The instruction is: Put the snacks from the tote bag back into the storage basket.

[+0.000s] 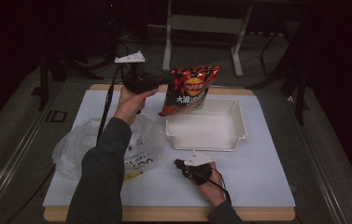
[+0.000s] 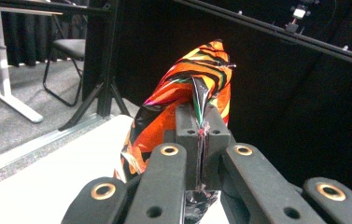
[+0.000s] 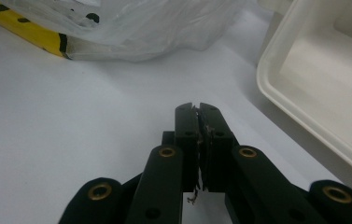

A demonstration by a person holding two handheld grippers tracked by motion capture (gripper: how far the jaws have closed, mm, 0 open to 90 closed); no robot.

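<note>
A red, orange and black crisp bag (image 1: 190, 89) hangs in the air above the back left corner of a white tray (image 1: 239, 139). My left gripper (image 1: 168, 78) is shut on the bag's edge, held up level by the person's hand. In the left gripper view the jaws pinch the bag's (image 2: 187, 88) foil seam, and the left gripper (image 2: 200, 114) points across the table. My right gripper (image 1: 177, 163) rests low on the white board in front of the tray. In the right gripper view the right gripper (image 3: 198, 108) has its jaws together with nothing between them, beside the tray's rim (image 3: 276, 88).
A crumpled clear plastic bag (image 1: 78, 147) with a yellow-and-black item inside (image 3: 24, 28) lies at the left of the white board (image 1: 257, 177). Beyond the table stand a desk frame (image 1: 201, 28) and dark stands.
</note>
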